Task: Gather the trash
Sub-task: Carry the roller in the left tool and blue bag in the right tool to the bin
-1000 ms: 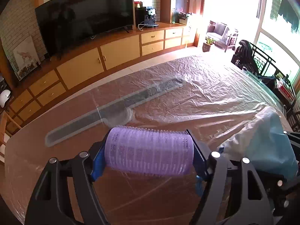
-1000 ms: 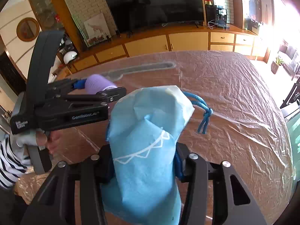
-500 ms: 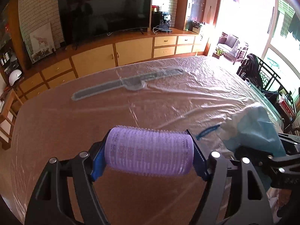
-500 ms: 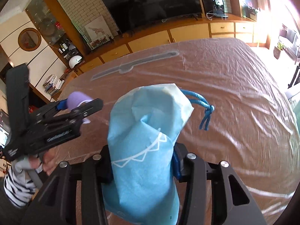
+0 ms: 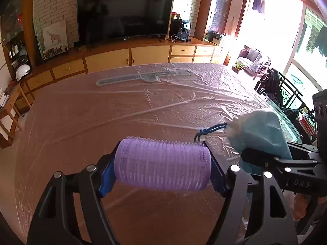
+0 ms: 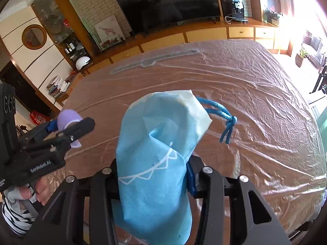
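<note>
Your left gripper [image 5: 162,164] is a matte black frame with triangular cut-outs in each finger arm, round silver screw heads along the top and bright blue pads lining the jaws. Your right gripper [image 6: 152,175] is built alike, black with silver screws and a blue pad showing. White lettering is printed along the side of each tool's body. Your sleeve [image 6: 15,217] is striped black and white.
</note>
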